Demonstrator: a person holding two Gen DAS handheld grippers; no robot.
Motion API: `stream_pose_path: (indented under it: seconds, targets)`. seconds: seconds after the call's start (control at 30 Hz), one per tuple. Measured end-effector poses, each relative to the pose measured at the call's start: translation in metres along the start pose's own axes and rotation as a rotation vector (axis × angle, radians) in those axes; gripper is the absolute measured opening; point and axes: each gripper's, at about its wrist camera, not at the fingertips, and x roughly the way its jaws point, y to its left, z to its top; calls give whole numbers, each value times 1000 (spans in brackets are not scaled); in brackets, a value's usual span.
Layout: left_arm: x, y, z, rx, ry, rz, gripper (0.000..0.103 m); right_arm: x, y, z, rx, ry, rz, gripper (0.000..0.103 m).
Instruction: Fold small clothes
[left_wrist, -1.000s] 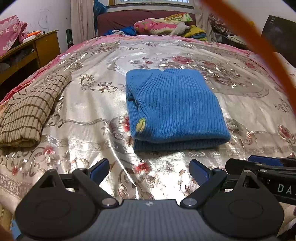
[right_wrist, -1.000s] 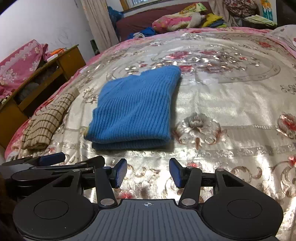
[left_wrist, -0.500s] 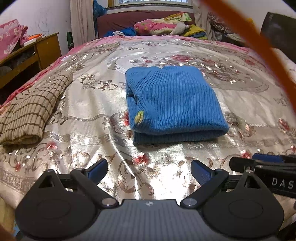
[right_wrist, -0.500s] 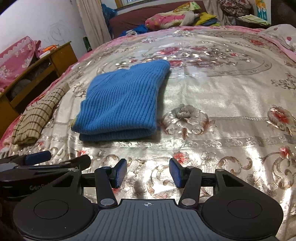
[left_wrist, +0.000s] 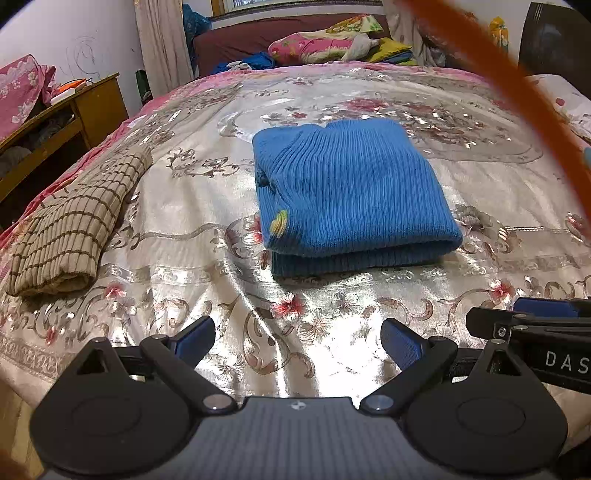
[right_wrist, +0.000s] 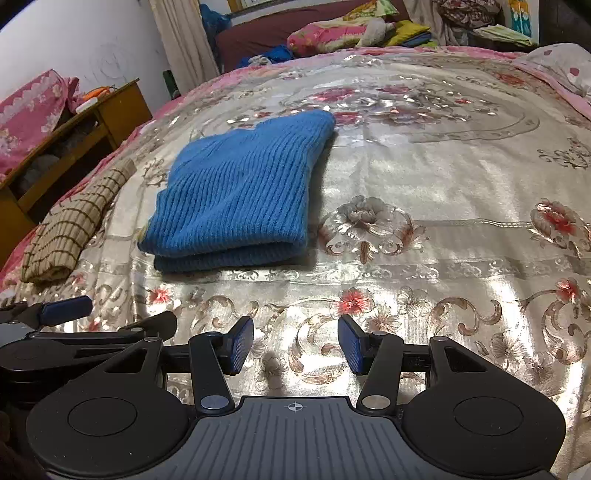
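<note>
- A blue ribbed knit garment (left_wrist: 351, 192), folded into a thick rectangle, is seen lying flat near the middle of a bed covered by a shiny cream bedspread (left_wrist: 207, 206) with red flowers and scrollwork.
- A small yellow-green mark (left_wrist: 279, 225) is seen on the left edge of the folded knit.
- A beige garment with brown check lines (left_wrist: 74, 225), also folded, is laid well to the left of the blue one, close to the edge of the bed.
- The left tongs (left_wrist: 297, 341) are held wide apart above bare bedspread in front of the blue knit; nothing is gripped.
- The right tongs (right_wrist: 295, 345) are likewise parted and empty, short of the garment, beside the left tongs.
- A wooden bedside cabinet (right_wrist: 92, 125) is visible at the left, and pillows and bedding (left_wrist: 325, 44) are piled at the far end.
</note>
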Motion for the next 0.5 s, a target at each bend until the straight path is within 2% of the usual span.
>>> stream_pose_path:
  seconds: [0.5]
  targets:
    - [1,3,-2,-8,15,-5,101,1,4,0,-13,14,-15,50]
